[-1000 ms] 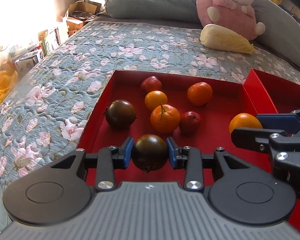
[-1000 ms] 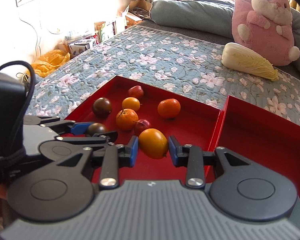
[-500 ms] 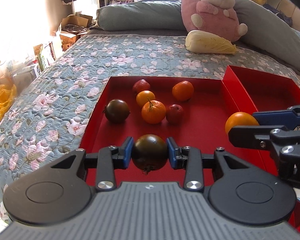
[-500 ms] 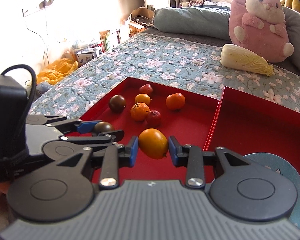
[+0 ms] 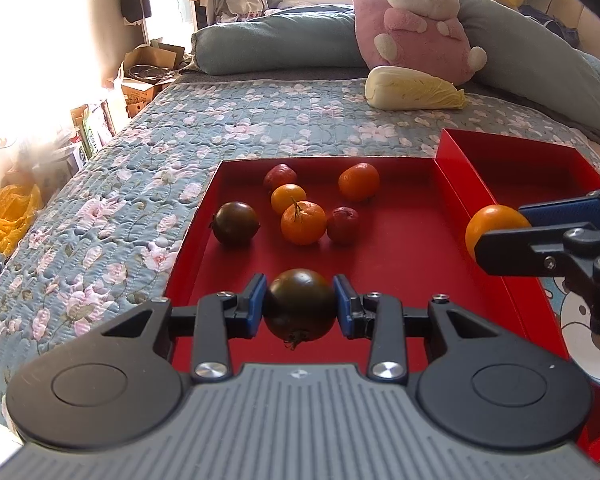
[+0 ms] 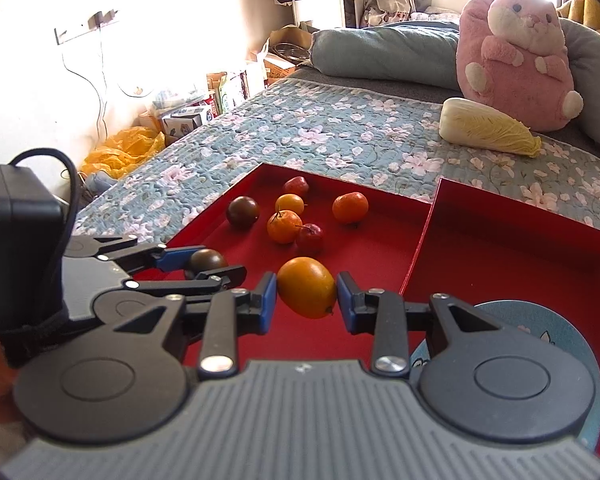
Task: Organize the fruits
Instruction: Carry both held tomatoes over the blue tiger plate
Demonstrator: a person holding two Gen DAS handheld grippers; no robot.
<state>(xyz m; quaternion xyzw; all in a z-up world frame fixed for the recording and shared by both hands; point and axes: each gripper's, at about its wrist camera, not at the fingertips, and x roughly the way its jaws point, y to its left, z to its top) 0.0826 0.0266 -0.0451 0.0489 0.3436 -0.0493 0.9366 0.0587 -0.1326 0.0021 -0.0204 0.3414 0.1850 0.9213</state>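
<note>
Pinching a dark brownish-green round tomato [image 5: 299,305] between my left fingers [image 5: 256,306], I hold it above the shallow red cardboard tray [image 5: 400,248] on the floral quilted bed [image 5: 260,120]. My right fingers [image 6: 267,300] clamp a smooth orange-yellow oval fruit [image 6: 307,287] over that tray's near edge. Six small fruits lie loose in the tray.

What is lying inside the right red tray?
In the right red tray lies a round blue plate with a cartoon print. The right gripper covers the plate's near part, so anything there is hidden.
</note>
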